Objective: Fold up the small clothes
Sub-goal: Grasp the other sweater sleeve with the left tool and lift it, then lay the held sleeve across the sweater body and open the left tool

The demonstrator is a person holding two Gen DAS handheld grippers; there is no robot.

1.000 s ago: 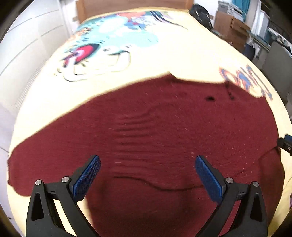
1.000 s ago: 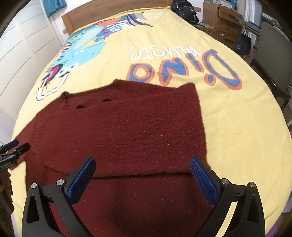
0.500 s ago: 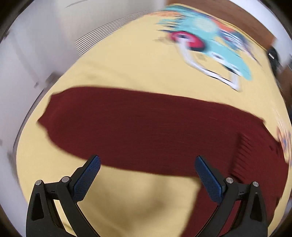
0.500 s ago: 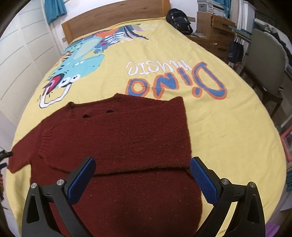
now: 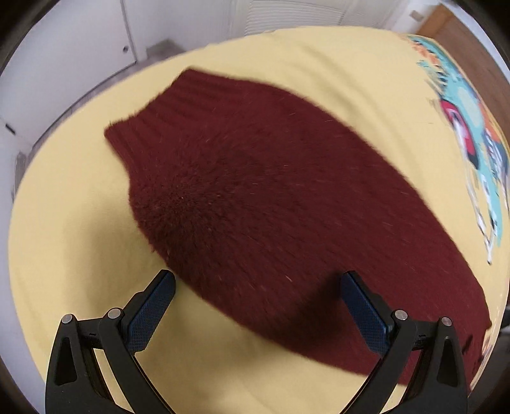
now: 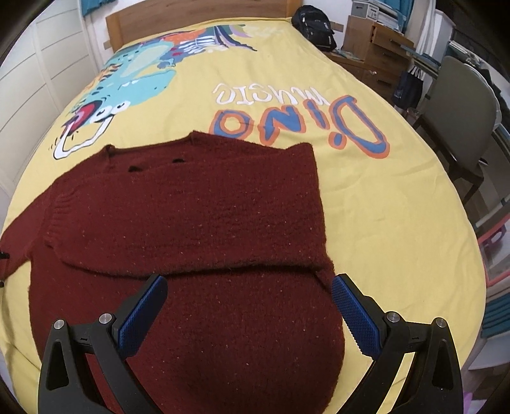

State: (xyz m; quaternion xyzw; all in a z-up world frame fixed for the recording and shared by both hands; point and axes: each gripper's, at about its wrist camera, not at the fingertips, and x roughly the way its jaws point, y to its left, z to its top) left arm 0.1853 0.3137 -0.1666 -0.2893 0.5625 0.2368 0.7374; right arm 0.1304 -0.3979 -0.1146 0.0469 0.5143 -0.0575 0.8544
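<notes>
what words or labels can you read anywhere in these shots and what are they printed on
"Dino" in big blue letters outlined in orange, upside down from the right wrist view, on the yellow bedspread.
"music" in white letters just beyond it, also upside down, on the same bedspread.
The grey box on the shelf has a label, too small to read.
The maroon sweater shows no text.

1 dark red sweater (image 6: 197,223) lies on 1 yellow bedspread (image 6: 398,197); 2 grippers, left (image 5: 258,296) and right (image 6: 248,296), 1 backpack (image 6: 314,27), 1 chair (image 6: 459,108)
</notes>
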